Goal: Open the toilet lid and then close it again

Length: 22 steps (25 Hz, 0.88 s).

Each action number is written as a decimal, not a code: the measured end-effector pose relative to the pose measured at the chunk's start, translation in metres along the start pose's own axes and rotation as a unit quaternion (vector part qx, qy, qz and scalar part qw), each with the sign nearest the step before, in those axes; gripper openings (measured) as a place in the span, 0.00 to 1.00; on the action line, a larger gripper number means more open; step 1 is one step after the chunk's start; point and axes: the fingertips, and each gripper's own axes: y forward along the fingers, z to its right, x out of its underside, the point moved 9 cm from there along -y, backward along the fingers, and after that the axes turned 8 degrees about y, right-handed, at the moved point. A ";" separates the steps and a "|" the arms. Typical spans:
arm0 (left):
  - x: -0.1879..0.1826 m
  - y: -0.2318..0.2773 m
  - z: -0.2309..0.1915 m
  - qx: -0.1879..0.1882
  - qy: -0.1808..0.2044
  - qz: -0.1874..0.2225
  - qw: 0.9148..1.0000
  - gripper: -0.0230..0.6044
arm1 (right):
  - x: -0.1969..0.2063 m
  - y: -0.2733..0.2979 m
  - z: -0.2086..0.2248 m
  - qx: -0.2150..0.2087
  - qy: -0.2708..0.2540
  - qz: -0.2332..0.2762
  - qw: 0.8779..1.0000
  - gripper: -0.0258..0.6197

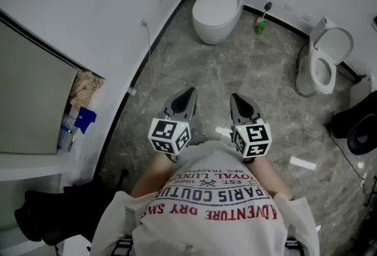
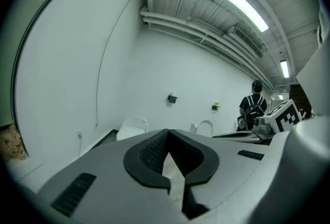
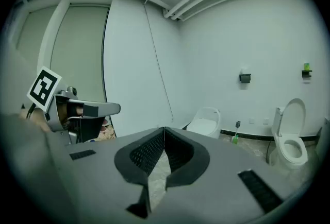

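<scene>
Two white toilets stand by the far wall. The rounded toilet (image 1: 217, 6) (image 2: 131, 127) (image 3: 205, 120) has its lid down. The second toilet (image 1: 327, 59) (image 3: 292, 138) at the right has its lid up against the wall. My left gripper (image 1: 188, 93) (image 2: 167, 131) and right gripper (image 1: 235, 97) (image 3: 164, 129) are side by side in front of my chest, well short of both toilets. Both are shut with the tips touching and nothing between them.
A green bottle and a brush (image 1: 261, 21) (image 3: 235, 136) stand between the toilets. A black bag (image 1: 354, 125) lies at the right, and a shelf (image 1: 74, 118) with clutter at the left. A person with a backpack (image 2: 252, 107) stands far off.
</scene>
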 end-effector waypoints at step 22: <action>0.022 -0.003 -0.047 -0.020 -0.026 -0.026 0.999 0.05 | 0.006 0.039 -0.014 -0.006 0.036 -0.002 0.999 0.06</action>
